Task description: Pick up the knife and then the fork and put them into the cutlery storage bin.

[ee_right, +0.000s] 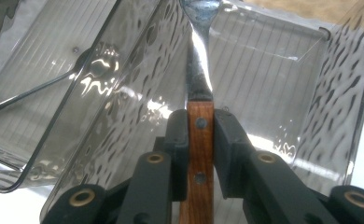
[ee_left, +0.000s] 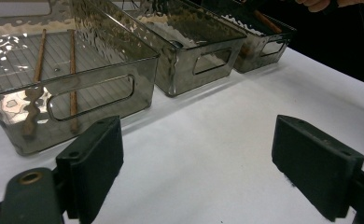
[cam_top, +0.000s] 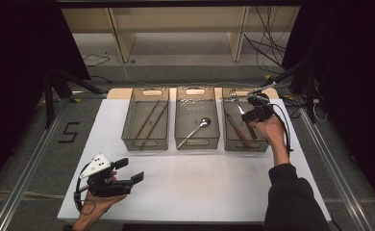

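Three clear bins along the table's far edge. Right gripper is clamped on a wooden-handled fork, metal end pointing away, held over the right bin at the far right corner; that bin also holds another wooden-handled utensil. Left gripper sits near the near left corner, jaws wide, nothing between them.

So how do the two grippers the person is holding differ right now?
The right gripper is shut on a wooden-handled utensil above the right-hand bin; the left gripper is open, with nothing between its jaws. The right is held far out over the bins, the left near the table's front edge. Both have black jaws.
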`<state>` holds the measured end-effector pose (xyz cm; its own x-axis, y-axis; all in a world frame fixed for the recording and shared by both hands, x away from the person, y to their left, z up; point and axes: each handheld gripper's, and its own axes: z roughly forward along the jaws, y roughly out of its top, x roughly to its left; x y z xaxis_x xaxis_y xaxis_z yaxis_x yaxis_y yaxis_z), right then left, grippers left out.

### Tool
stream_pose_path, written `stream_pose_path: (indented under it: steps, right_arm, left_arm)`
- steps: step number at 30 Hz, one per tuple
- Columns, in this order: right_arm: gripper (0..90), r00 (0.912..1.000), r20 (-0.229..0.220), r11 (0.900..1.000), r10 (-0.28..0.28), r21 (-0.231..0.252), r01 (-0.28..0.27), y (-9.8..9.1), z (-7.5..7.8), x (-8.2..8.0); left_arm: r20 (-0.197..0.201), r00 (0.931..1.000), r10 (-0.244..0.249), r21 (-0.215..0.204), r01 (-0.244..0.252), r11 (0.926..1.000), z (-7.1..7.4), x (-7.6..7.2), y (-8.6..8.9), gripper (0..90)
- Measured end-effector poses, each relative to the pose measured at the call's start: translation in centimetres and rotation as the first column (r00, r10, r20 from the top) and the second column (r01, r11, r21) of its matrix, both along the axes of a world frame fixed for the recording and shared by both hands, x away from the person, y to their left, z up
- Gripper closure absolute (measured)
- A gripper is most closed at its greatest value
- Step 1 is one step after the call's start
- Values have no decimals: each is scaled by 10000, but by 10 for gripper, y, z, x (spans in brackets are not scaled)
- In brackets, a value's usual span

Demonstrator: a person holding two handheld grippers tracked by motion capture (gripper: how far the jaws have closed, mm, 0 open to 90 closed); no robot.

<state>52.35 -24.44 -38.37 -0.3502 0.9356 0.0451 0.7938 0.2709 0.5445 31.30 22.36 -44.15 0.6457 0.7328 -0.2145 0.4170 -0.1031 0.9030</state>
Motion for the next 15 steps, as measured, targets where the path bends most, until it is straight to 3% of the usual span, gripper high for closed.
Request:
stream_pose_path:
  steps: [7,10,15]
  right_arm:
    - [759,9994,-328,9999,-89,83,92,-2,-9,1]
    - [669,9991,-419,9993,-121,360,136,-4,-10,0]
    - [629,9997,-231,9989,13,468,-2,-5,-3,-4]
  left_arm:
    - [-9,10000,-14,13,14,10000,0,0,0,163]
    - [-12,10000,-15,15,15,10000,0,0,0,162]
    - [-11,10000,-19,26,19,10000,0,0,-1,162]
